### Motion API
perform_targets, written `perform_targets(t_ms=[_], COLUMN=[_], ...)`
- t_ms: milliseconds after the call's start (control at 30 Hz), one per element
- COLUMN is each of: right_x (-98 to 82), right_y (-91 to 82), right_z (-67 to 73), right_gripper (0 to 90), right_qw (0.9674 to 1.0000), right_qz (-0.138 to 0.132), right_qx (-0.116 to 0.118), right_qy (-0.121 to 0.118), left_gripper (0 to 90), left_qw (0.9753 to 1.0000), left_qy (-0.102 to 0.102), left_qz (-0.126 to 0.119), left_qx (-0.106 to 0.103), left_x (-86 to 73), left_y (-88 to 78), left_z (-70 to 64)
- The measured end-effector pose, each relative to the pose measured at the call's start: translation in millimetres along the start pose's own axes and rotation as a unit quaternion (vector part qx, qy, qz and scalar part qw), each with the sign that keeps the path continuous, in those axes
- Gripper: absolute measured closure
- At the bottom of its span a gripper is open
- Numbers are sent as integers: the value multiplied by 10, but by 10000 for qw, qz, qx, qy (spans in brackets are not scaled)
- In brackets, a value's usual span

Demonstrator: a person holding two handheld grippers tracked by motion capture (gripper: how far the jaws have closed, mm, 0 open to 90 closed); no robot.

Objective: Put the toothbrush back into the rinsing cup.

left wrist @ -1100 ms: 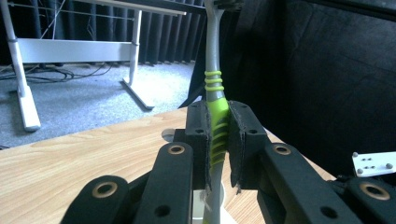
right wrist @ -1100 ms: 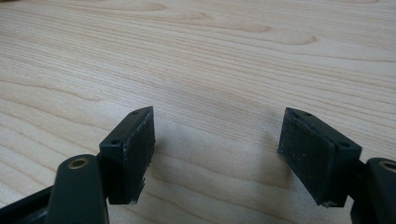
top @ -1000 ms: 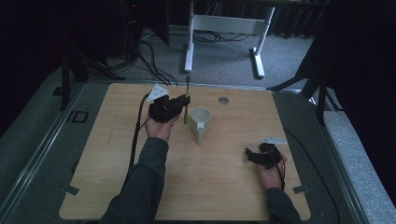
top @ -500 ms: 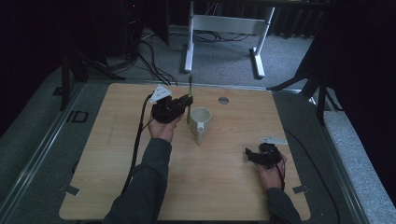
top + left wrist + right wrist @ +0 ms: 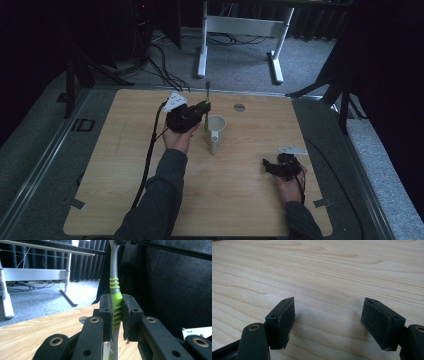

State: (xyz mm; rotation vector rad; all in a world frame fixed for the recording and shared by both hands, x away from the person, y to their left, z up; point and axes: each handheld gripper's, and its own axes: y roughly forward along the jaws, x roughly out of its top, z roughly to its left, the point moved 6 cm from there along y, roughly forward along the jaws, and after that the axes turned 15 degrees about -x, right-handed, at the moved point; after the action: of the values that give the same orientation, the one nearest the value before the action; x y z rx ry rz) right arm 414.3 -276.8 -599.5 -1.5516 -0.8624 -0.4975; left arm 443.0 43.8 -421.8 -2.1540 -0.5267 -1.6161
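A green and grey toothbrush (image 5: 114, 293) stands upright between the pads of my left gripper (image 5: 116, 315), which is shut on its ribbed handle. In the high view that left gripper (image 5: 202, 111) holds the toothbrush (image 5: 207, 102) at the rim of a white mug (image 5: 215, 131), its lower end down in the mug. My right gripper (image 5: 268, 166) rests low on the table at the front right. Its jaws stand wide apart in the right gripper view, right gripper (image 5: 337, 322) with bare wood between them.
The wooden table (image 5: 125, 165) has a small round metal grommet (image 5: 239, 106) near its far edge. A white table frame (image 5: 240, 30) stands on the grey floor beyond. Cables (image 5: 150, 155) trail from the left gripper along the forearm.
The left gripper has shifted slightly with the toothbrush, staying at the mug's rim. The right gripper has not moved.
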Motion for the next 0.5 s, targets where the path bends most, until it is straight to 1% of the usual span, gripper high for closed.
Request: perform_targets(t_ms=[67, 267, 333, 467, 500], right_x=[0, 0, 0, 0, 0], right_y=[0, 0, 0, 0, 0], right_z=[0, 0, 0, 0, 0], right_gripper=[265, 265, 265, 265, 265], right_qw=[10000, 10000, 10000, 10000, 10000], right_qz=[0, 0, 1, 1, 0], right_qx=[1, 1, 1, 3, 4], right_qy=[0, 0, 0, 1, -1], left_gripper=[797, 797, 797, 797, 797], left_qw=[10000, 9999, 9999, 9995, 9995], left_qy=[21, 69, 113, 268, 277], left_qz=[-22, 28, 22, 64, 67], left_qx=[-29, -74, -102, -151, -162], left_x=[-2, -29, -35, -48, -53], left_y=[15, 59, 73, 93, 100], left_z=[-12, -30, -42, -73, -81])
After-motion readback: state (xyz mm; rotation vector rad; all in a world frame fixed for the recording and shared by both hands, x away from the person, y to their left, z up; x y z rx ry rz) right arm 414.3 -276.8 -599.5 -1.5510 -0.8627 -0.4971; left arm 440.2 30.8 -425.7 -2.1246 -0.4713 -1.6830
